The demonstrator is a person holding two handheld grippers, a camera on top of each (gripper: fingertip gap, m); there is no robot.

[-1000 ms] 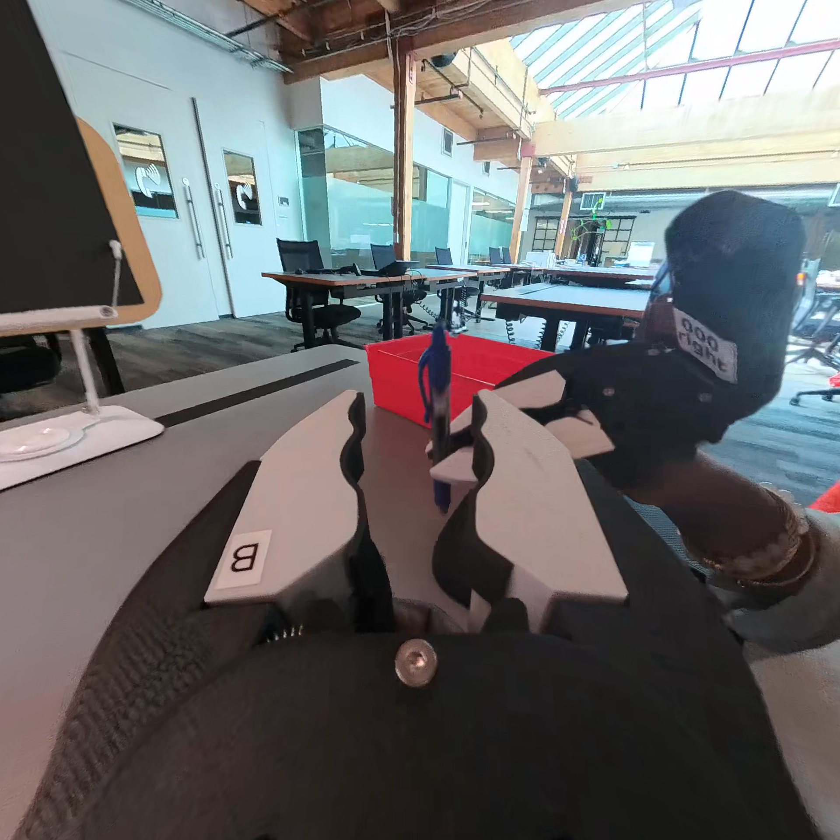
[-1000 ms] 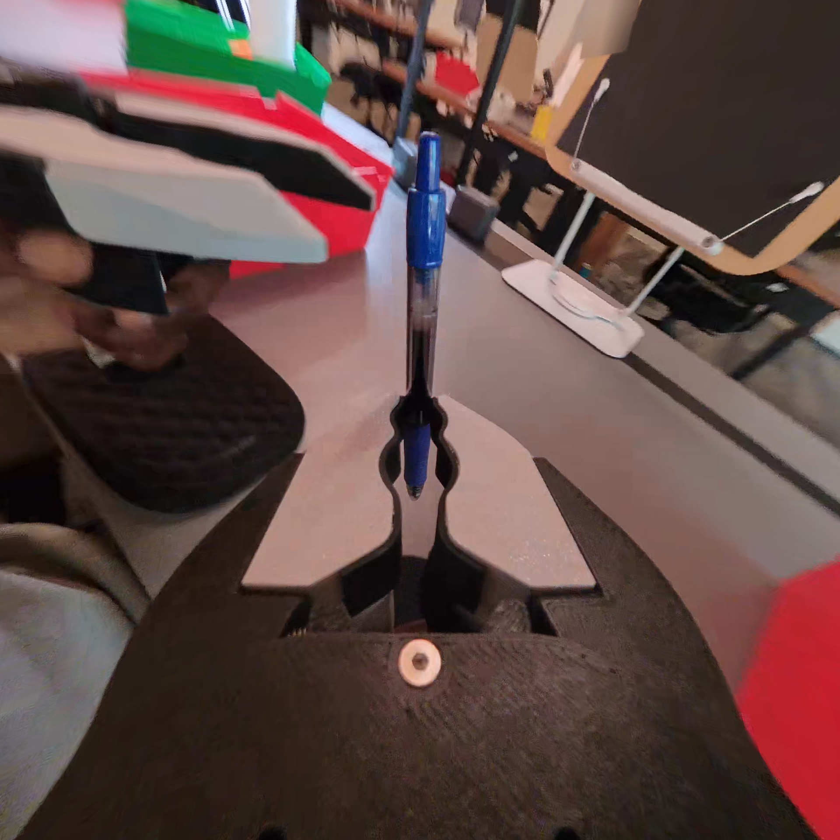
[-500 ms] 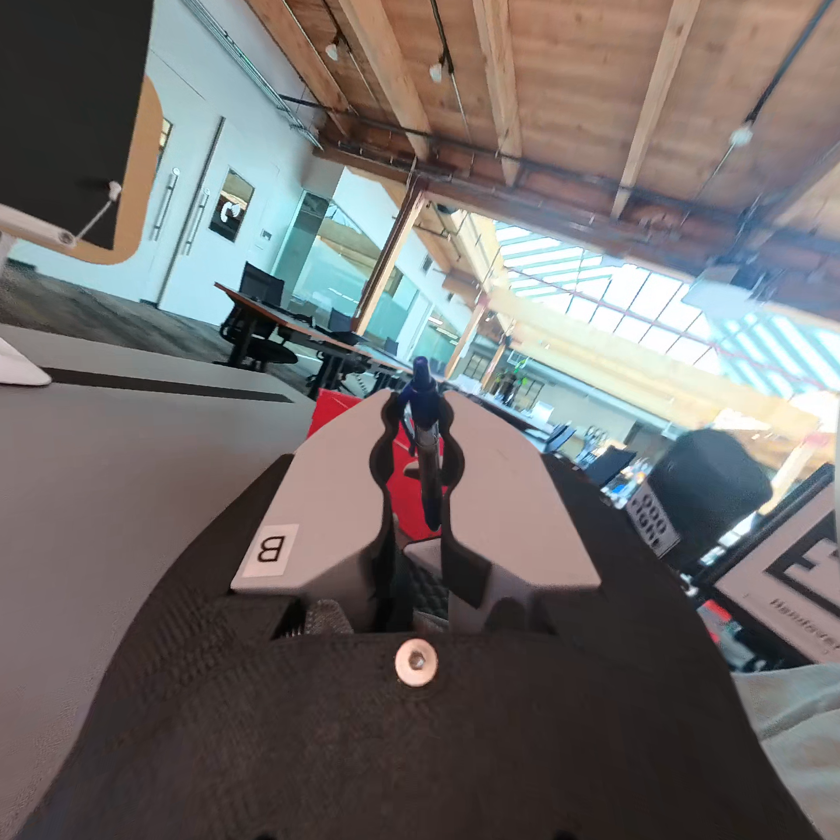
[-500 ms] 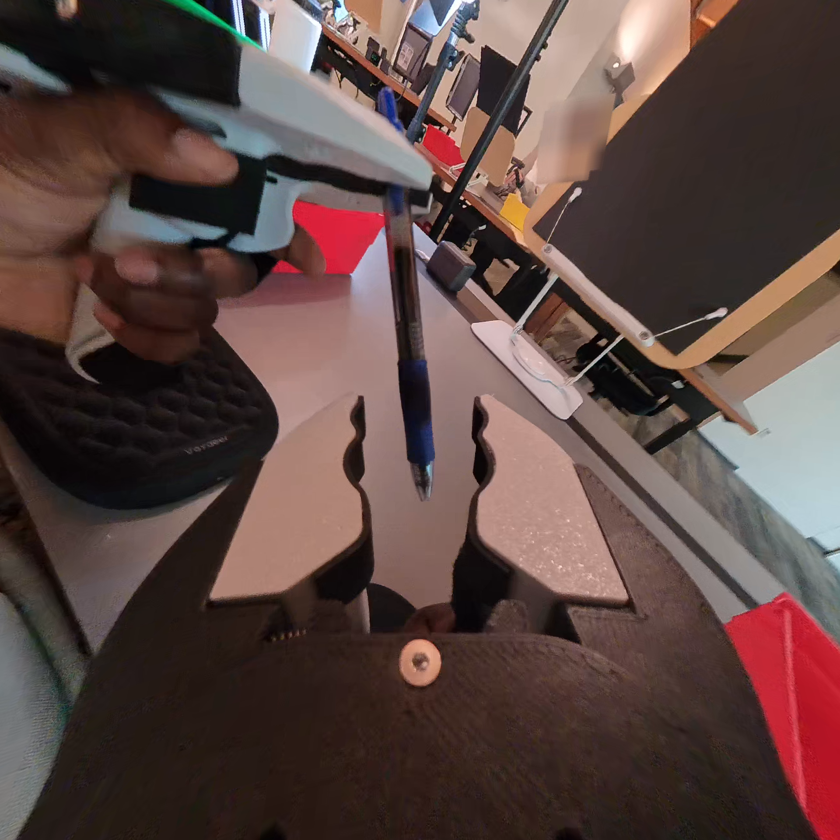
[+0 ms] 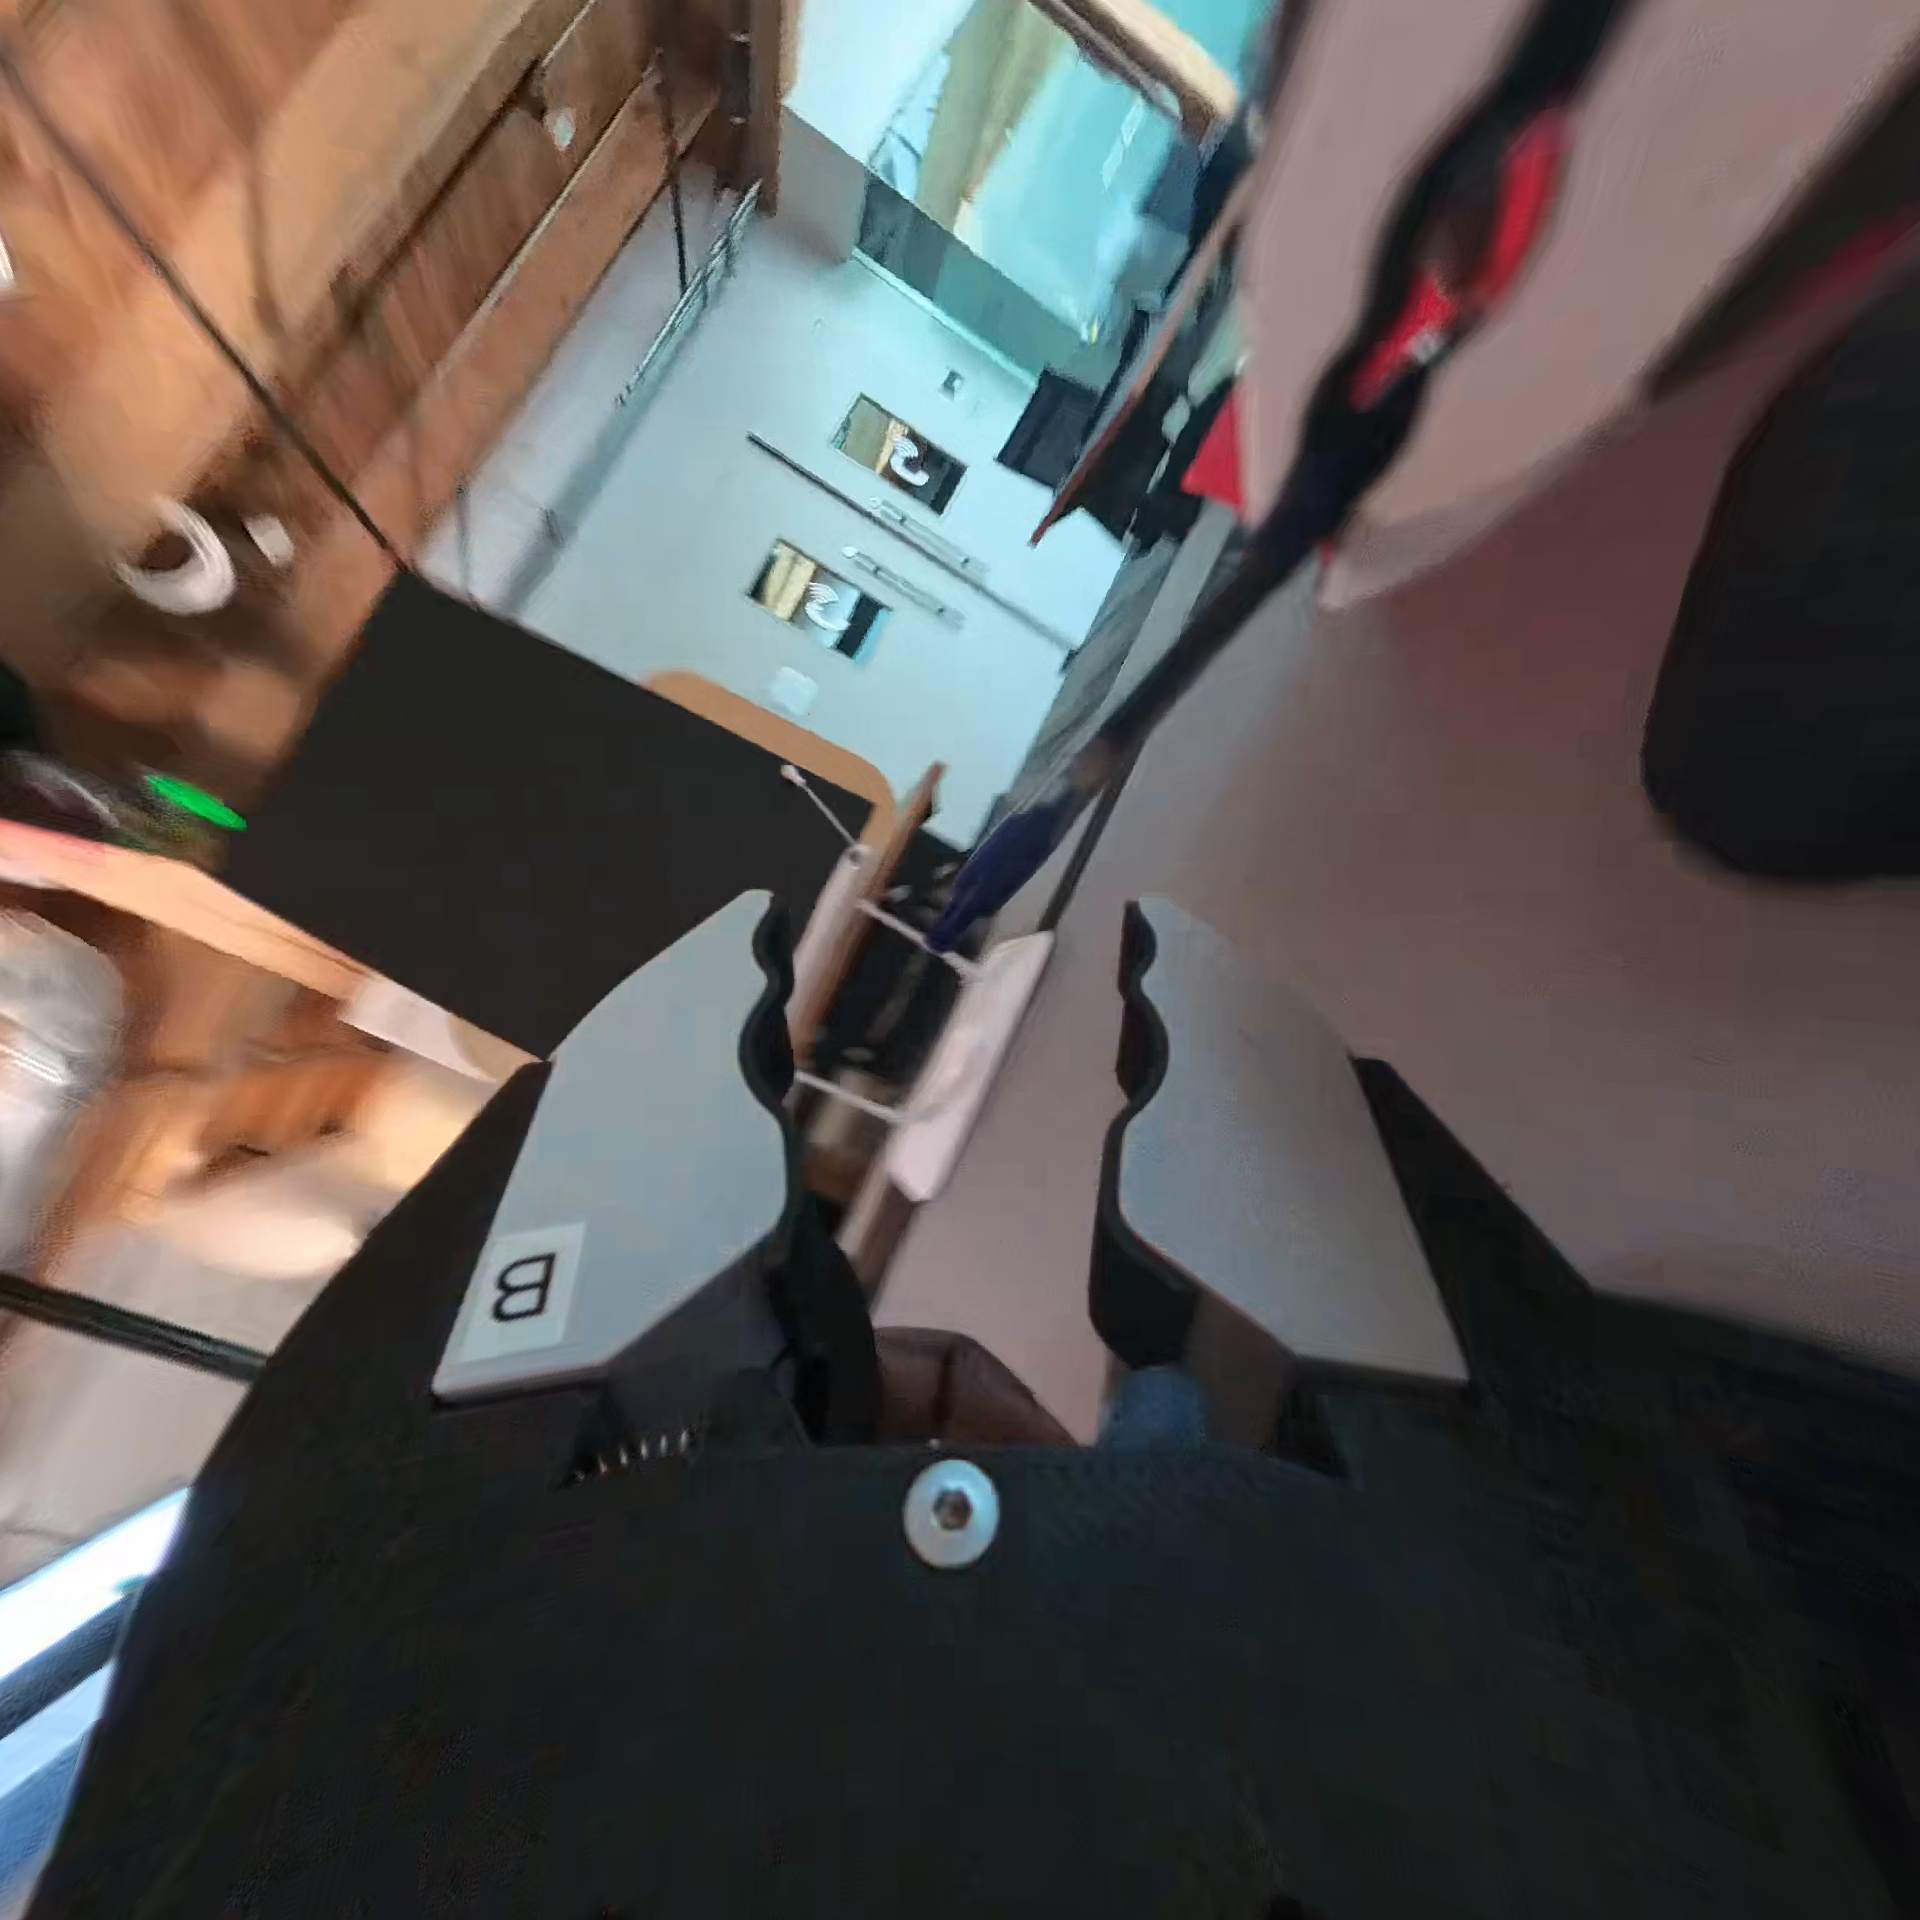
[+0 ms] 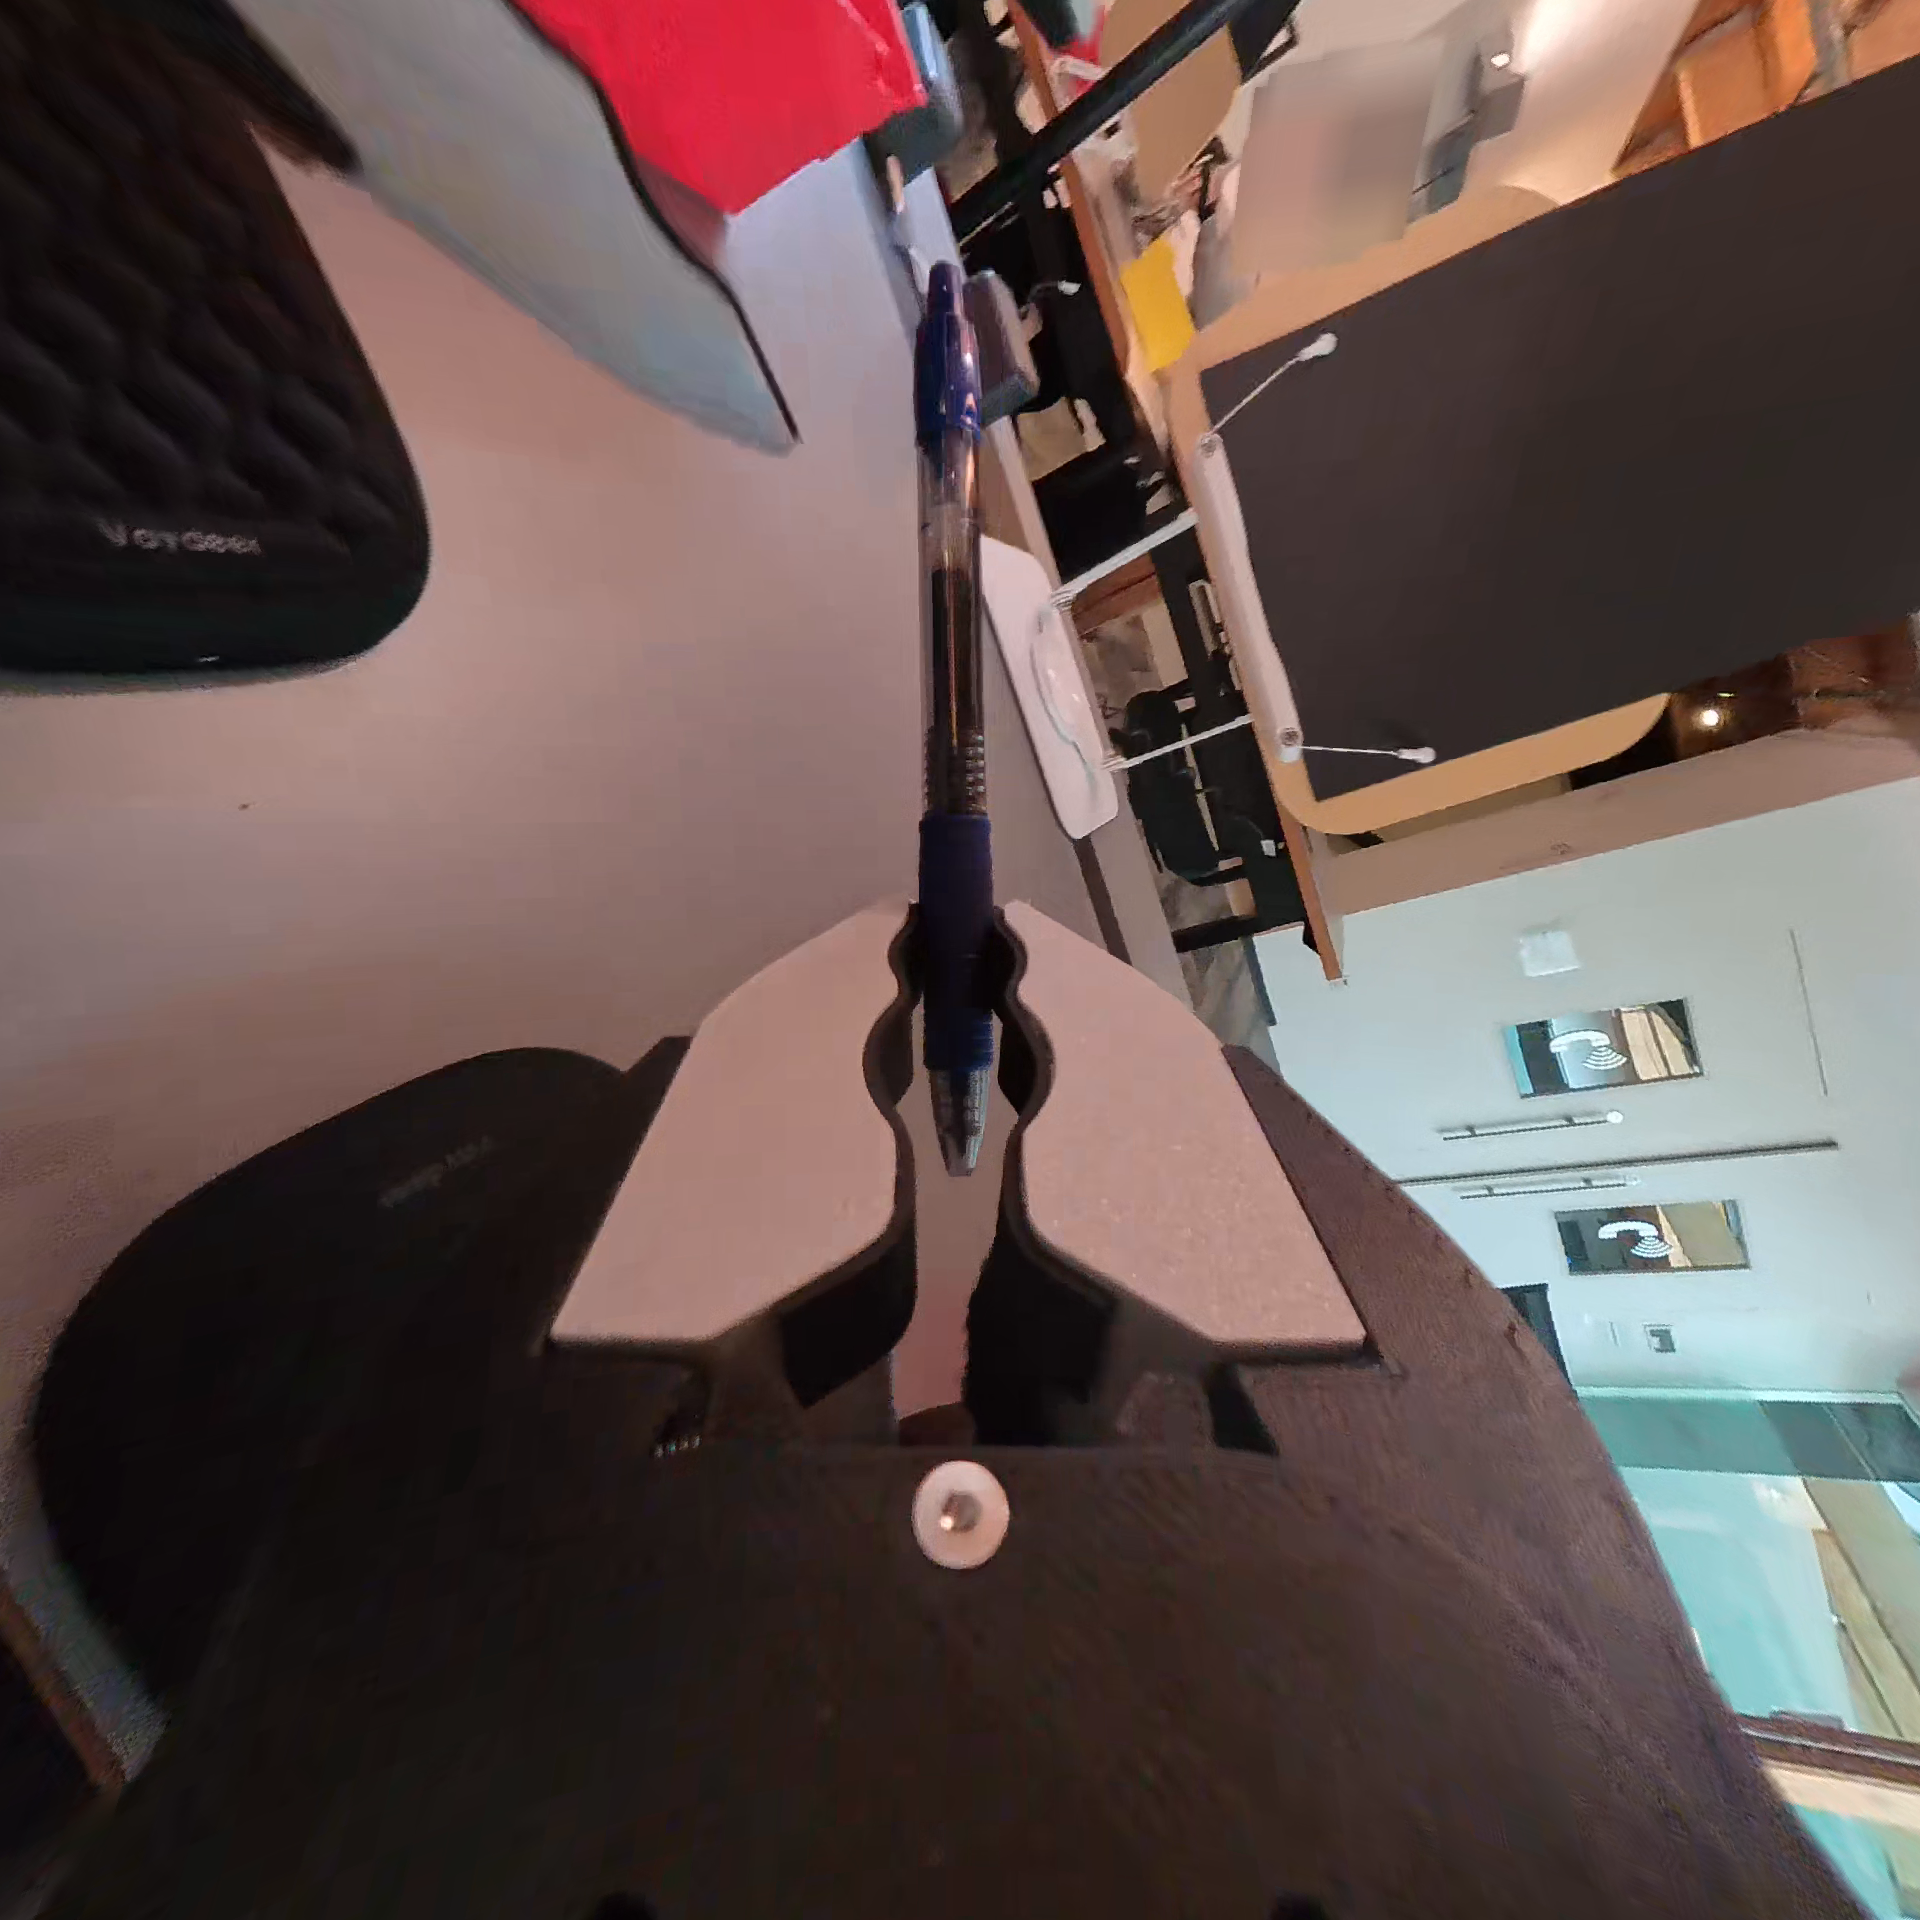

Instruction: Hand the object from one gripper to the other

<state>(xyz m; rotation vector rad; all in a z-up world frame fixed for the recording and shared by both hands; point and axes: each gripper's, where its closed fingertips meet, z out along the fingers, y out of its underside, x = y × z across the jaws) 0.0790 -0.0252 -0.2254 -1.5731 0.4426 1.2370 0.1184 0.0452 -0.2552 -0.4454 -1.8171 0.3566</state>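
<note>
A blue click pen (image 6: pixel 951 623) with a clear barrel sticks out ahead of my right gripper (image 6: pixel 956 920), which is shut on its dark blue grip near the tip. My left gripper (image 5: pixel 945 920) is open and empty, and its view is blurred. In the left wrist view the pen (image 5: pixel 992 868) shows as a blurred blue streak just beyond my open fingertips. It leads up to the right gripper's grey fingers (image 5: pixel 1558 343) at the top right. One left finger (image 6: pixel 623 260) shows blurred close to the left of the pen's top end, apart from it.
Both views are rolled sideways over a grey table (image 6: pixel 520 779). A black padded mat (image 6: pixel 187 416) lies on it, a red bin (image 6: pixel 727 83) stands beyond, and a white stand (image 6: pixel 1060 707) holding a dark board (image 6: pixel 1558 468) sits at the table's edge.
Half a second ago my left gripper held the pen between my open right fingers. Now the right gripper is shut on the pen and the left has opened and let go. Both views have rolled.
</note>
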